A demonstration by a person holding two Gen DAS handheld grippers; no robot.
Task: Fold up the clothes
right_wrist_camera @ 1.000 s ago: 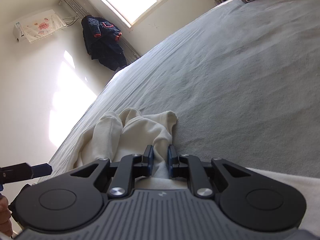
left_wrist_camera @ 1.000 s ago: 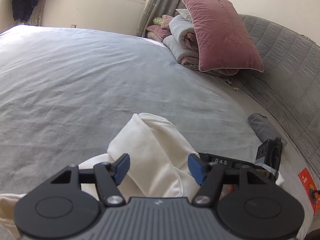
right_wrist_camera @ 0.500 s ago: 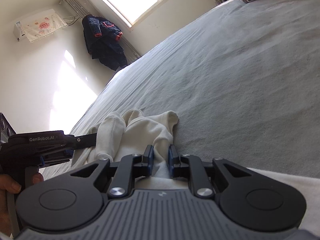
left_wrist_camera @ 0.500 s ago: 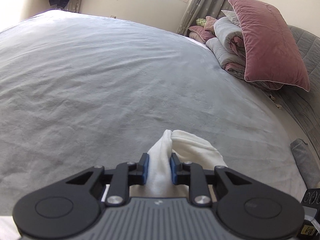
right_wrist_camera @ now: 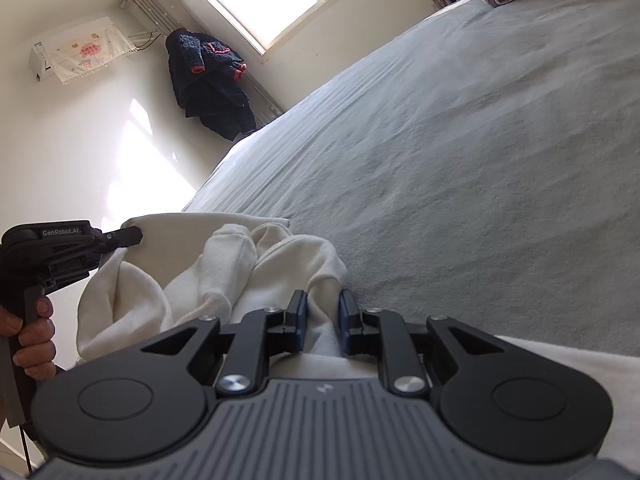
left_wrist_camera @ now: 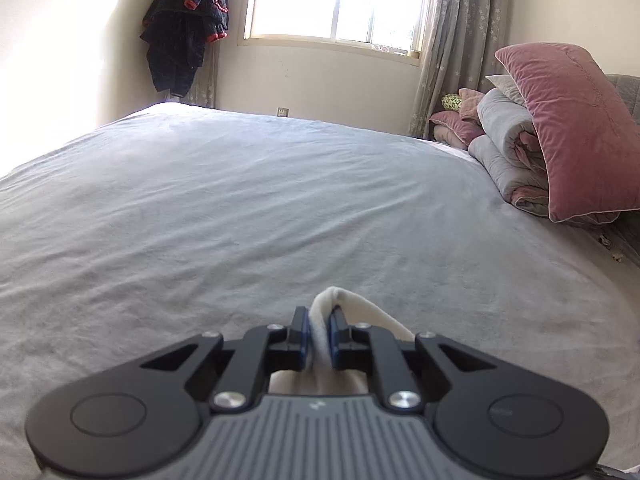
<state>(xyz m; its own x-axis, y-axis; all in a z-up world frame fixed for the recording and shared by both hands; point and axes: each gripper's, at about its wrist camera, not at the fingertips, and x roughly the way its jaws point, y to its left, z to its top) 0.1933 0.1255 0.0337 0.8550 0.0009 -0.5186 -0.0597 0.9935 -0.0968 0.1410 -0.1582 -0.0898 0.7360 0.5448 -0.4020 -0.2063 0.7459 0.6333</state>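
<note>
A cream garment (right_wrist_camera: 224, 268) lies bunched on the grey bed (right_wrist_camera: 460, 160), near its front edge. My right gripper (right_wrist_camera: 323, 300) is shut on a fold of it, the cloth pinched between the blue pads. In the left wrist view my left gripper (left_wrist_camera: 319, 316) has a raised fold of the same cream garment (left_wrist_camera: 368, 312) between its pads; its jaws are closing and press on the cloth. The left gripper (right_wrist_camera: 132, 236) also shows at the left of the right wrist view, held by a person's hand (right_wrist_camera: 32, 336), lifting one edge of the garment.
A pink pillow (left_wrist_camera: 568, 132) leans on folded grey quilts (left_wrist_camera: 508, 148) at the bed's right end. A dark jacket (left_wrist_camera: 184, 28) hangs in the corner by the window (left_wrist_camera: 336, 0). The wide grey bed surface (left_wrist_camera: 200, 200) stretches ahead.
My left gripper went from open over the garment to pinching a fold, then lifted and tilted up so the window shows. The right gripper has kept still on its fold.
</note>
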